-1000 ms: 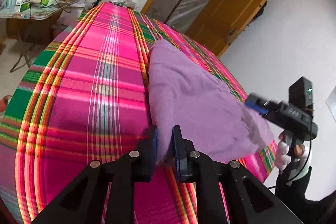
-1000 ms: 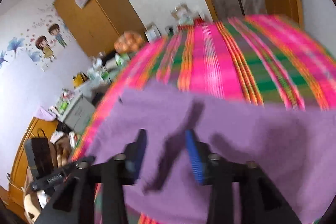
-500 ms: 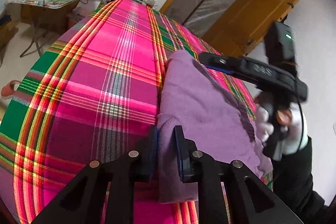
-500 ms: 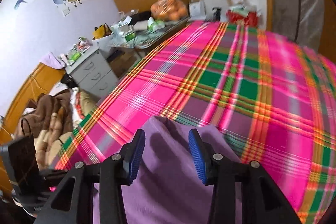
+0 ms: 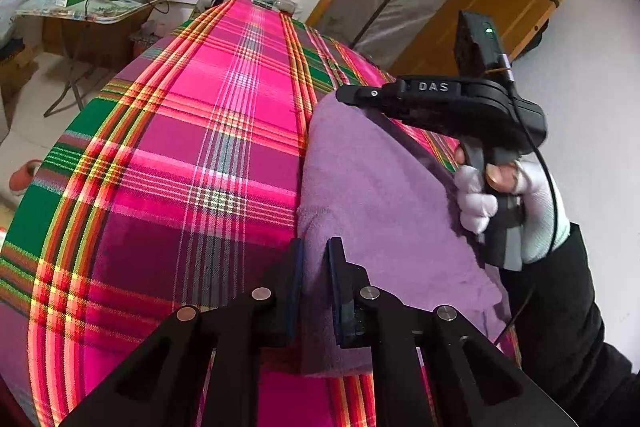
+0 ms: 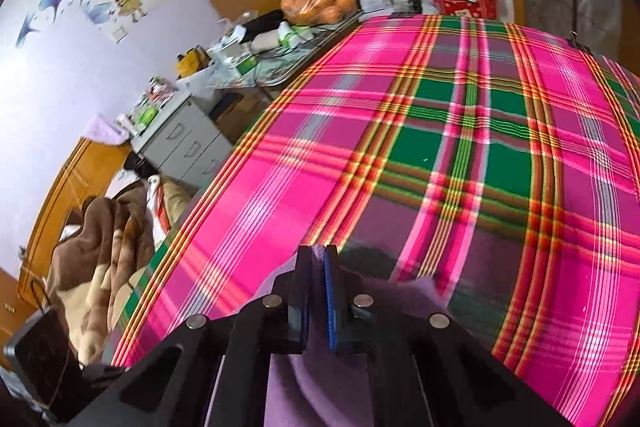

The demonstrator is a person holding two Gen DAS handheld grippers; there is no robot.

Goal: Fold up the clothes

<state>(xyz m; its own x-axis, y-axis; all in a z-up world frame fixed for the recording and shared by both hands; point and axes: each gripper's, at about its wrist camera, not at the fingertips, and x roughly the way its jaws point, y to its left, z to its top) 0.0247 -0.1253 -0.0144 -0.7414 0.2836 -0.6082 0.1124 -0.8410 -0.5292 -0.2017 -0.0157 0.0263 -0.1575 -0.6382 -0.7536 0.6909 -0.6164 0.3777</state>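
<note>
Purple garment (image 5: pixel 372 195), both fingers closing, pinching its edges

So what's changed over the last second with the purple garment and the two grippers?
The right gripper travelled from the near edge of the purple garment to its far end, and its jaws, open a second ago, are closing on a pinch of the cloth. The left gripper stayed at the near corner, its jaws closing a little further on the fabric. The plaid cover is unchanged.

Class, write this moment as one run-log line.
task: fold clothes | left gripper: closing on purple garment | right gripper: closing on its far corner | surface: plaid cloth
</note>
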